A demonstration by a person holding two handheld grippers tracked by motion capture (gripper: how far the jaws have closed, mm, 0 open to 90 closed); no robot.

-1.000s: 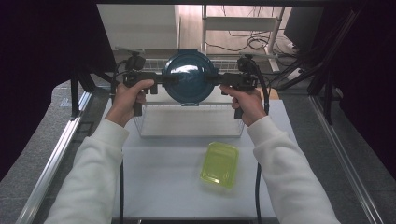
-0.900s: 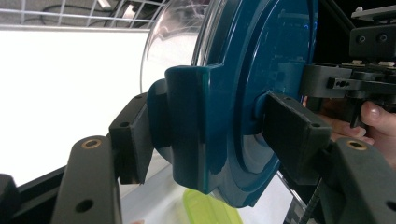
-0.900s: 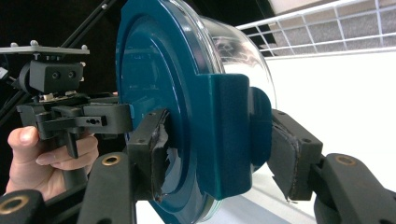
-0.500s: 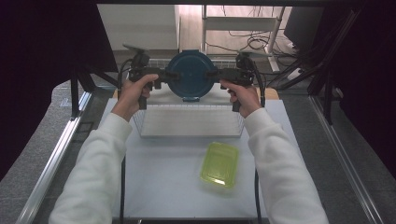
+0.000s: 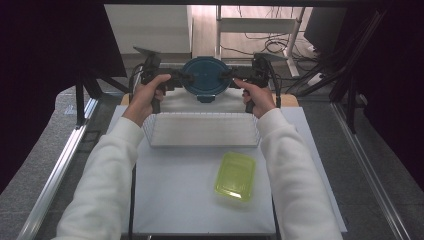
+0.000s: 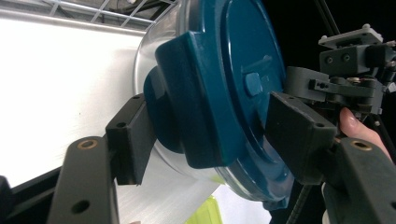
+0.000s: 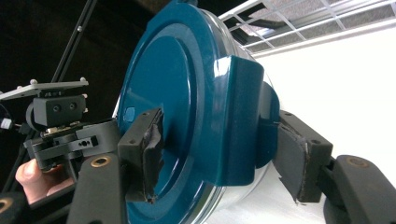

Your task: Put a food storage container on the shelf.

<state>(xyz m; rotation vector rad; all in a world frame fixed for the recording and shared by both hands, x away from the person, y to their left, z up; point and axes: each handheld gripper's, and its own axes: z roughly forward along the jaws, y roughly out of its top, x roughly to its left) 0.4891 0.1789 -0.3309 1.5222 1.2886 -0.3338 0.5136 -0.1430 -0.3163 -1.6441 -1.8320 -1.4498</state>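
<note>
A round clear container with a dark blue clip-on lid (image 5: 204, 75) sits level between my two grippers, beyond the far side of the wire basket. Whether it rests on the table I cannot tell. My left gripper (image 5: 186, 78) clamps the lid's left clip. In the left gripper view, that gripper (image 6: 217, 140) has one pad under the clip and one on the lid top (image 6: 224, 70). My right gripper (image 5: 223, 76) holds the opposite clip the same way (image 7: 222, 154) around the lid (image 7: 173, 93). Both pairs of jaws have just been opening slightly, pads still touching the clips.
A white wire basket (image 5: 200, 145) stands across the middle of the white table mat (image 5: 175, 200), right in front of the hands. A yellow-green lidded box (image 5: 235, 176) lies nearer, right of centre. Metal rails run along both table sides, and cables lie on the floor beyond.
Both hands have carried the container away from me and a little lower, from above the basket to behind its far side. Both grips stay on the lid clips.
</note>
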